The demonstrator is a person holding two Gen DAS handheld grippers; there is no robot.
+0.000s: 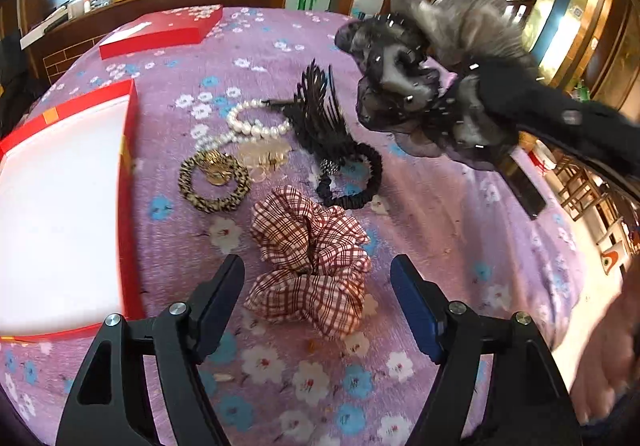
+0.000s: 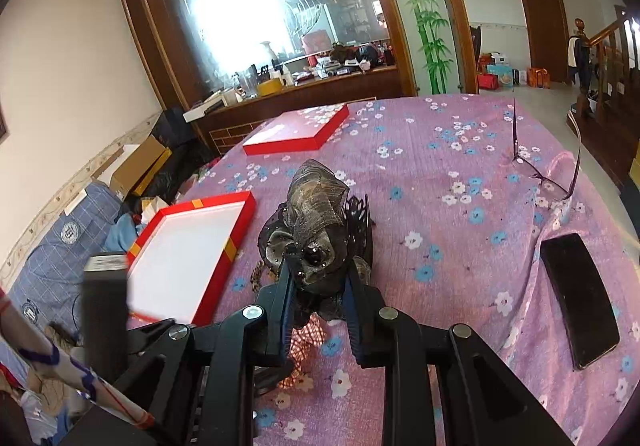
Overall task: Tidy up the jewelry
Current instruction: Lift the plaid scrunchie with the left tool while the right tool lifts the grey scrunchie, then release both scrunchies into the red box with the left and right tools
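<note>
My right gripper [image 2: 316,278] is shut on a grey-black gauze bow hair clip [image 2: 316,213] and holds it above the table; the clip also shows in the left wrist view [image 1: 416,85] at upper right. My left gripper [image 1: 318,286] is open, low over a red plaid scrunchie [image 1: 312,262] that lies between its fingers. Beyond lie a leopard hair tie [image 1: 214,181], a pearl bracelet [image 1: 252,121], a black feather clip [image 1: 320,113], a black scrunchie [image 1: 352,177] and a clear clip [image 1: 264,157]. An open red box with white lining [image 1: 52,205] sits left.
The table has a purple floral cloth [image 2: 440,165]. A red box lid [image 2: 298,131] lies at the far side. Glasses [image 2: 548,165] and a black phone [image 2: 578,298] lie to the right. A wooden sideboard with clutter [image 2: 304,81] stands behind.
</note>
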